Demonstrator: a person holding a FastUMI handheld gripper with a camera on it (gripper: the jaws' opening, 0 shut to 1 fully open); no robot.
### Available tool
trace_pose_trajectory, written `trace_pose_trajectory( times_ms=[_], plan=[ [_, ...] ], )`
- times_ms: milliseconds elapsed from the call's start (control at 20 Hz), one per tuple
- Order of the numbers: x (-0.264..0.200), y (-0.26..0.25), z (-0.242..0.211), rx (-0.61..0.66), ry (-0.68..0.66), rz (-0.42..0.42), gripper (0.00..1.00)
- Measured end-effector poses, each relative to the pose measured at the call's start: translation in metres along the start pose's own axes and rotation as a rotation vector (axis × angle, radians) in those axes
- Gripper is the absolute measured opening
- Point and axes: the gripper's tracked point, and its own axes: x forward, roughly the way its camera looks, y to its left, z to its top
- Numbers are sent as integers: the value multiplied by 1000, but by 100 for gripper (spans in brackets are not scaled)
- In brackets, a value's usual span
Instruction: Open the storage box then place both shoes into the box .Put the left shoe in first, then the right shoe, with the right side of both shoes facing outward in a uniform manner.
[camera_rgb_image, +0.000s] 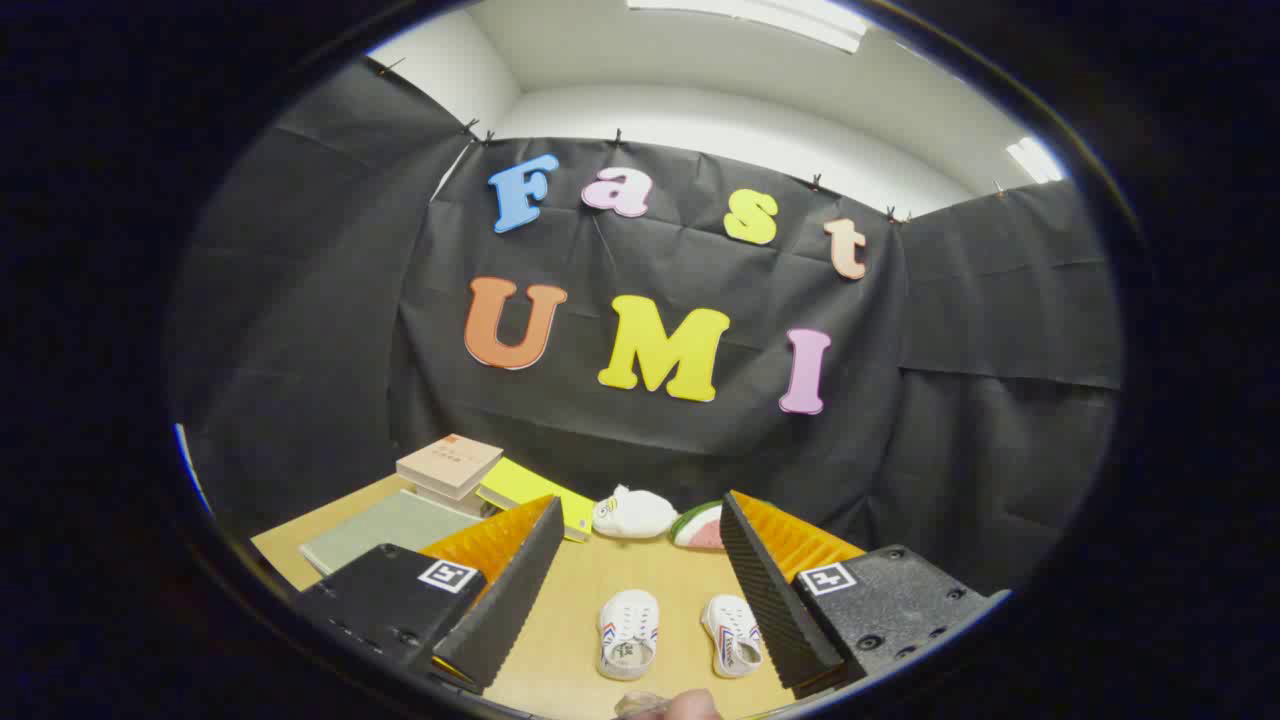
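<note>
Nearest of all, low between the fingers of the tool (635, 600), a small clear edge and what looks like a fingertip (690, 704) poke into view; I cannot tell whether that clear edge belongs to the storage box. Just ahead of it, on the light wooden table (670, 570), a pair of small white slip-on shoes with striped sides stand side by side and a little apart, the left-hand shoe (628, 632) and the right-hand shoe (733, 634), both between the spread fingers and touched by neither.

The tool hangs wide open above the table and has hold of nothing.

Beyond the shoes, near the black cloth wall, lie a white plush toy (632, 514) and a watermelon-slice toy (698, 527). Off past the left finger sits a stack of books (450, 466) on a grey-green pad (385, 528), with a yellow folder (525, 488) beside them.

To my eye the task is at its very start: no shoe is gripped and no opened box is evident. The next move, I judge, calls for finding the box lid and opening it before lowering onto the left shoe.
</note>
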Motion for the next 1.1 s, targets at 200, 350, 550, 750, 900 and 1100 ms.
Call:
trace_pose_trajectory(
  times_ms=[200, 350, 550, 750, 900, 1100],
  plan=[
    [5, -3, 0, 21, -12, 12, 100],
    [10, -3, -2, 29, -5, 29, 100],
    [14, -5, 2, 16, -27, 46, 100],
    [14, -3, 6, 18, -44, 73, 100],
    [14, 1, 2, -1, -29, 118, 100],
    [12, 6, -2, 10, -9, 189, 100]
  ],
)
